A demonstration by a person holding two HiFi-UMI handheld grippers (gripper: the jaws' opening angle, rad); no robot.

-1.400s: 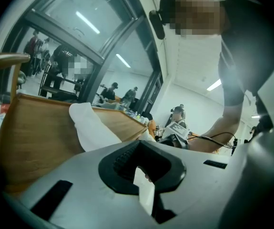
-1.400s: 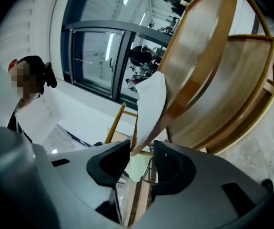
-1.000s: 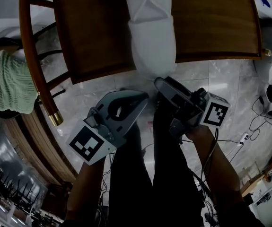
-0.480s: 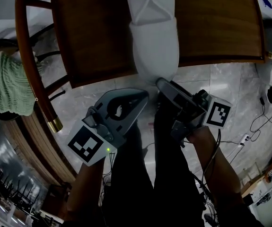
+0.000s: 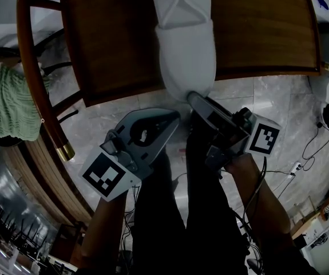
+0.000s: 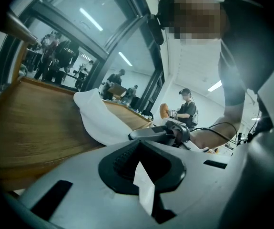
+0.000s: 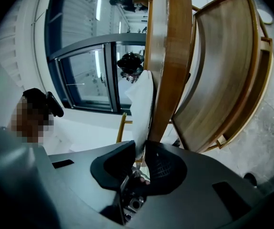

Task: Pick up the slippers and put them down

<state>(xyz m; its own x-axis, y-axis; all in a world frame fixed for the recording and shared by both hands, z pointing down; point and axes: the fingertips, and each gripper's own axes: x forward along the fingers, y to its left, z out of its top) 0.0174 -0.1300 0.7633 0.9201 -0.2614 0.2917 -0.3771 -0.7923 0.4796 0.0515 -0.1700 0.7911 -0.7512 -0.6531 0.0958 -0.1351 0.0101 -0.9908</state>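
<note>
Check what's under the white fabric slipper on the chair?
The brown wooden chair seat lies under the white fabric slipper; its near end overhangs the seat edge above the grey marble floor. The seat patch directly beneath it is covered, so anything there can't be seen.

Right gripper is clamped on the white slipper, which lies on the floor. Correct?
Not quite. The slipper lies on the wooden chair seat, not on the floor, with its near end over the seat's front edge. The head view shows this. The rest holds: the right gripper has just been closing its jaws, and they pinch the slipper's edge.
</note>
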